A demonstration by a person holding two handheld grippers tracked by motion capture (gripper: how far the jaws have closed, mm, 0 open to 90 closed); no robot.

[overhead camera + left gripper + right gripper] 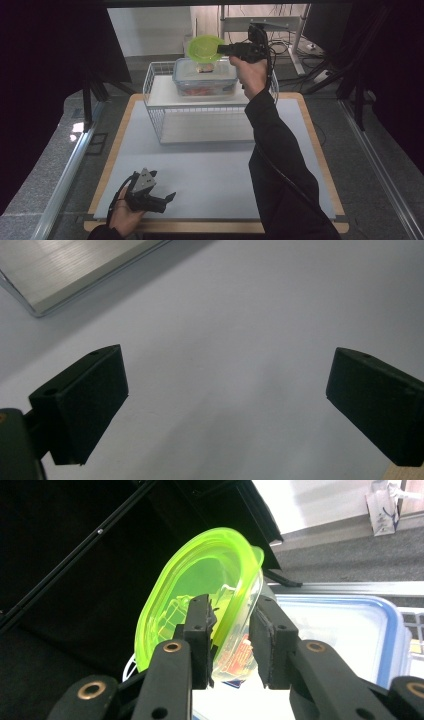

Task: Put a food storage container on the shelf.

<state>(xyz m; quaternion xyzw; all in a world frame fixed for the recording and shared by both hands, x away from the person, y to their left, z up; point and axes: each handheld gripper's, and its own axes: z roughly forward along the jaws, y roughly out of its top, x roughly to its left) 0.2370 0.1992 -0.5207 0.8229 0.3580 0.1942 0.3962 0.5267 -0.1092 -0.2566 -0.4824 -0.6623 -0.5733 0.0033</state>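
A small clear tub with a lime-green lid (pixel 205 47) (pixel 200 580) stands tilted on its edge atop a larger clear box with a blue-rimmed lid (pixel 204 79) (pixel 340 630). That box rests on the upper shelf of a white wire rack (pixel 152 85). My right gripper (pixel 221 49) (pixel 232 625) reaches in from the right, and its jaws straddle the tub's rim a little apart, open, one against the green lid. My left gripper (pixel 162 189) (pixel 225 400) lies low at the front left of the mat, jaws wide open with nothing between them.
The rack's lower shelf (pixel 205 127) is bare, and its corner shows in the left gripper view (pixel 65 275). A grey mat (pixel 210 170) covers the wooden table. Dark screens stand at both sides; shelving and cables sit behind the rack.
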